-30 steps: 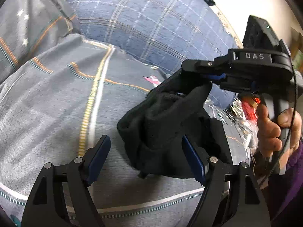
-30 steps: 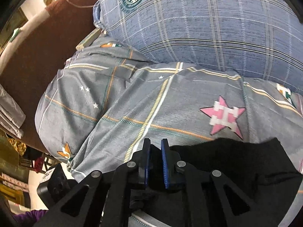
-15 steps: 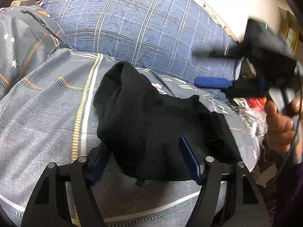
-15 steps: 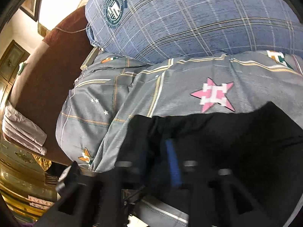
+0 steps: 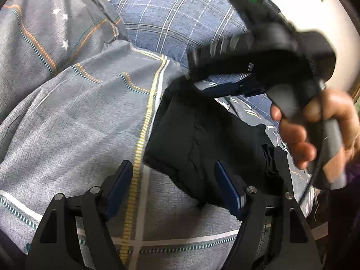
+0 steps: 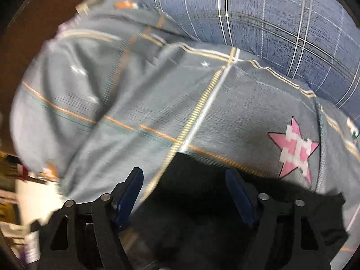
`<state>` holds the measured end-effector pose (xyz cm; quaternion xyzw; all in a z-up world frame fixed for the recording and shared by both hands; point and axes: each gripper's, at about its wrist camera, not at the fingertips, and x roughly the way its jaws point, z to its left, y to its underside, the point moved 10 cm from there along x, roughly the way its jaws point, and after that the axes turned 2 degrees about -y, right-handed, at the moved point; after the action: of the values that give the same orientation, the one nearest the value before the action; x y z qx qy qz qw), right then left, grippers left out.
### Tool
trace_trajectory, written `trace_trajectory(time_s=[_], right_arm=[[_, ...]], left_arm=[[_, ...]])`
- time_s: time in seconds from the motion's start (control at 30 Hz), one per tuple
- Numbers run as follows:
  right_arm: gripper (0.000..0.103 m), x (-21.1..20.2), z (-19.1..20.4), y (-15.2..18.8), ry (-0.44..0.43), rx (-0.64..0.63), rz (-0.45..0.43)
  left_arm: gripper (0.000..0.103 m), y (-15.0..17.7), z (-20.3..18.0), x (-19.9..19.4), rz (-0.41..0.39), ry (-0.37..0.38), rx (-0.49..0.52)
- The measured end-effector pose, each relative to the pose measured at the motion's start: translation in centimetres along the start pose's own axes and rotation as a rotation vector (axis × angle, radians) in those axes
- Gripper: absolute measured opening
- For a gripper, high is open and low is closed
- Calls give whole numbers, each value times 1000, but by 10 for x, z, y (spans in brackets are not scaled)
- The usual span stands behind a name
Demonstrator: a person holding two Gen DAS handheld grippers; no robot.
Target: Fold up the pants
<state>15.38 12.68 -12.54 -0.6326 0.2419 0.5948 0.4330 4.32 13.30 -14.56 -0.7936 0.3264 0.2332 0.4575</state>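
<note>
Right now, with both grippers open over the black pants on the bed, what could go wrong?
The black pants lie in a loose bundle on the soft, rounded grey quilt, with neither the left gripper nor the right gripper holding them, so the fold may spring open or slump. A closing finger could also pinch the quilt along with the pants. The right gripper is blurred, so its aim is uncertain.

From the left wrist view I have open grey bedspread across the left and centre of the frame, room to pass there. The black pants lie bunched at centre right. The right hand-held gripper, blurred, crosses the upper right just above them, blocking that side. The blue plaid pillow walls off the top. In the right wrist view, bedspread fills the middle; pants sit between my spread fingers.
</note>
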Motion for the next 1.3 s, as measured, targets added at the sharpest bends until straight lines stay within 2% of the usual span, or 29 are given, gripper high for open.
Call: trace_trajectory(time_s=[0.07,0.17,0.27,0.43,0.57,0.8,0.83,0.87,0.93,1.0,1.1,1.17,1.2,1.23,1.27,1.3], right_arm=[[32,4,-13,8,48,10,16],[25,-16,-26,17,13,34,-50],[16,-45,-41,28,-28,92,-132],[15,-89,-76,56,-84,221,-286],[11,-112,-113,87,-167,362,-404],[12,-127,-159,120,-384,519,-569],[12,-128,-163,122,-397,527,-574],[12,-128,-168,124,-405,532,-576],[12,-132,-183,132,-413,546,-600],[12,-136,-202,140,-421,585,-628],[12,-148,-236,157,-430,661,-695],[13,-151,-256,167,-392,690,-714],[17,-148,-268,174,-368,724,-715],[17,-143,-278,179,-349,757,-707],[19,-136,-291,186,-328,803,-686],[23,-128,-304,194,-305,842,-651]], left_arm=[[75,2,4,2,24,17,-34],[75,1,1,0,13,35,-33],[75,2,-16,-4,-8,63,29],[75,9,-46,-4,-18,94,153],[76,13,-74,-2,-22,120,252],[77,17,-139,12,-51,80,554],[71,19,-152,11,-50,94,594],[56,20,-161,11,-59,107,615],[45,27,-184,6,-79,107,692],[38,43,-211,6,-59,123,779],[37,72,-250,10,-22,164,903],[39,86,-269,17,-9,152,984],[41,94,-279,24,7,158,1006],[49,99,-285,29,34,176,1006],[54,106,-290,39,97,212,997],[54,110,-291,47,146,229,970]])
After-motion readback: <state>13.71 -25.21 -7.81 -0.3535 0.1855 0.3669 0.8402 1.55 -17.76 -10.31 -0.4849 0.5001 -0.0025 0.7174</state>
